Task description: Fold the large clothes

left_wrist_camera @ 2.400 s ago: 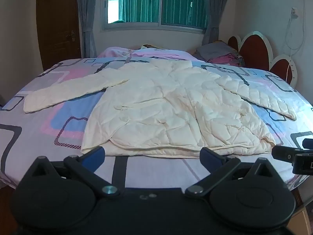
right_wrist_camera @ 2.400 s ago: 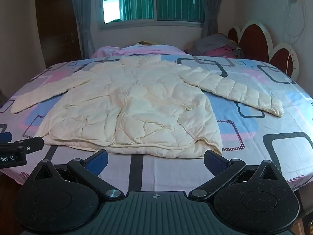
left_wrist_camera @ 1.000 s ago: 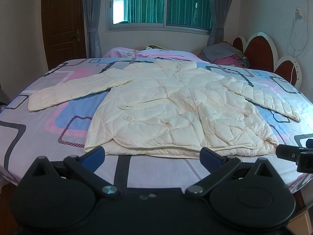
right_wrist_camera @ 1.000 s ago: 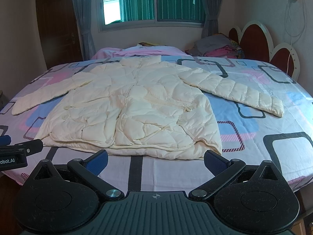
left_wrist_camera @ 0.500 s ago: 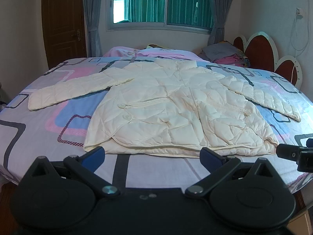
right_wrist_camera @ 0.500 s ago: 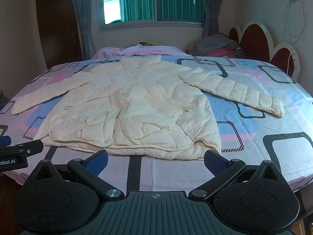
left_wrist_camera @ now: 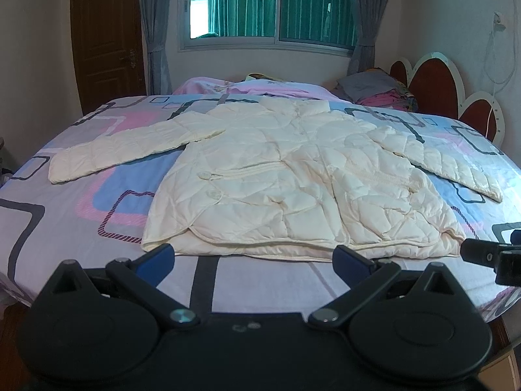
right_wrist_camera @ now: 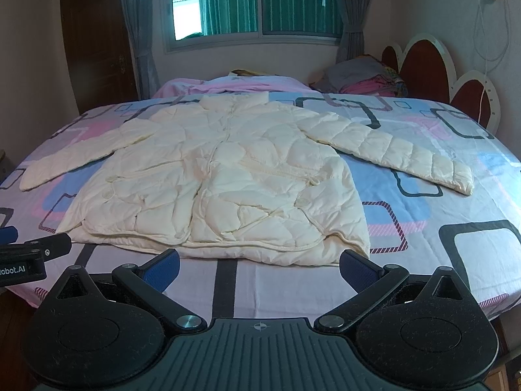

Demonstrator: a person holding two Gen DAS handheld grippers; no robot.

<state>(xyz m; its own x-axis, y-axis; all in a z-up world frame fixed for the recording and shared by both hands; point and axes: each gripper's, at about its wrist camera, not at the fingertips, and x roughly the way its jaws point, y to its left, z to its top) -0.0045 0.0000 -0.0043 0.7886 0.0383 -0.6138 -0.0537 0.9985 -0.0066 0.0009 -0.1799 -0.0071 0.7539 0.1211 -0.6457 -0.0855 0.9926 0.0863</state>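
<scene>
A cream quilted jacket point(left_wrist_camera: 293, 179) lies spread flat, front side up, on a bed point(left_wrist_camera: 65, 202) covered by a sheet printed with pink, blue and dark rounded squares. Its collar points toward the window point(left_wrist_camera: 270, 3) at the far wall and its hem runs along the near edge of the mattress. Both sleeves are stretched outward: one sleeve point(left_wrist_camera: 130, 146) reaches toward the wooden door side, the other sleeve point(right_wrist_camera: 397, 153) toward the scalloped headboard point(right_wrist_camera: 423, 65). A pile of folded clothes point(right_wrist_camera: 364, 76) sits at the far corner beside that headboard, apart from the jacket.

The left gripper point(left_wrist_camera: 254, 255) hovers just short of the hem, its blue-padded fingers point(left_wrist_camera: 156, 260) spread wide apart and holding nothing. The right gripper point(right_wrist_camera: 259, 264) hangs in the same way near the hem, its fingers point(right_wrist_camera: 356, 268) likewise wide apart and empty. Neither gripper touches the jacket. Each gripper shows at the edge of the other's view, the two held side by side.
</scene>
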